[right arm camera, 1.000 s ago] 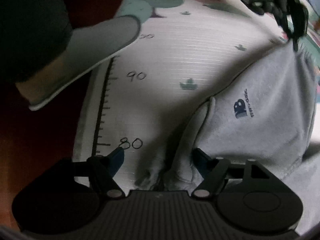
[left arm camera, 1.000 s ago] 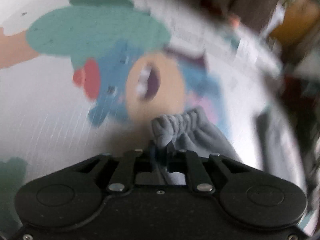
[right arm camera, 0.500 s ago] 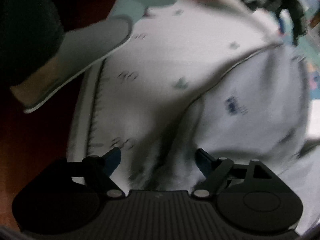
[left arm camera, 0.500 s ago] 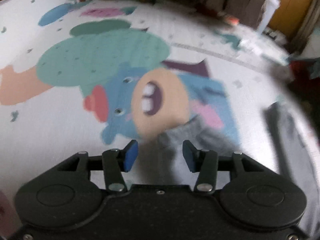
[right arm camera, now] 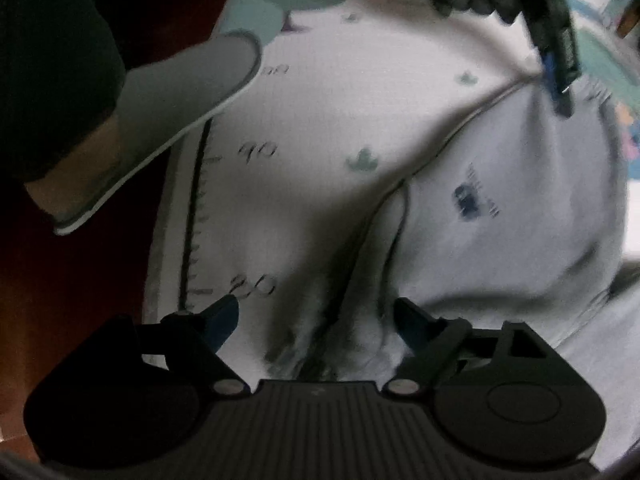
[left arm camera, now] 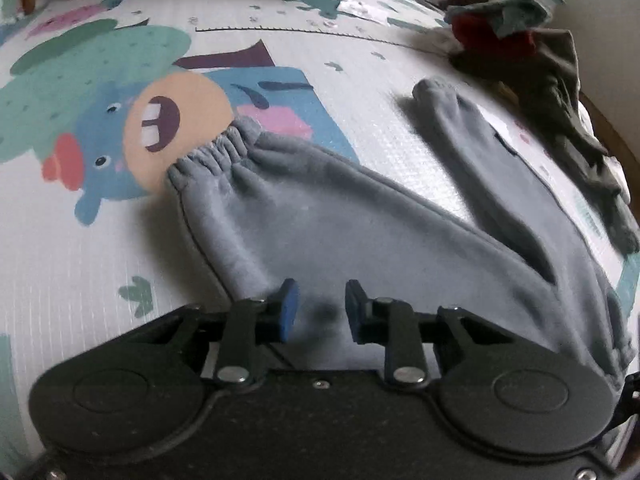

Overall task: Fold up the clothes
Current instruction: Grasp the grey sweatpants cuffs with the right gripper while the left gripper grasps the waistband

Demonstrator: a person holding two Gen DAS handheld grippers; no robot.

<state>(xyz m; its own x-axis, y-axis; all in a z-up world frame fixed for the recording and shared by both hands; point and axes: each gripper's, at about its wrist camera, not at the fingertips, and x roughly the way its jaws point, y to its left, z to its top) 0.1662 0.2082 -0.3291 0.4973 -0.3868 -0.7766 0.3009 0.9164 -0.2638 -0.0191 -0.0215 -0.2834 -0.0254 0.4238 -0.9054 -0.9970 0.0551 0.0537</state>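
Note:
Grey sweatpants (left arm camera: 320,208) lie spread on a cartoon play mat (left arm camera: 80,240), with one elastic cuff (left arm camera: 216,152) over the printed animal and the other leg (left arm camera: 472,140) stretching away to the right. My left gripper (left arm camera: 318,308) hovers low over the nearer leg. Its jaws are closing, a gap still shows, and cloth lies under and between the tips. In the right wrist view the pants' upper part (right arm camera: 500,208) carries a small dark logo. My right gripper (right arm camera: 316,320) stands wide open over the bunched waist edge. The left gripper (right arm camera: 556,80) shows at the top right.
A heap of dark, red and teal clothes (left arm camera: 540,60) lies at the mat's far right. A person's foot in a grey slipper (right arm camera: 180,92) rests on the mat's left edge beside a printed ruler (right arm camera: 192,216). Dark floor lies beyond that edge.
The left gripper let go of the cuff it had pinched, opened, and drew back along the leg toward the waist. The right gripper stayed put, open over the waist edge.

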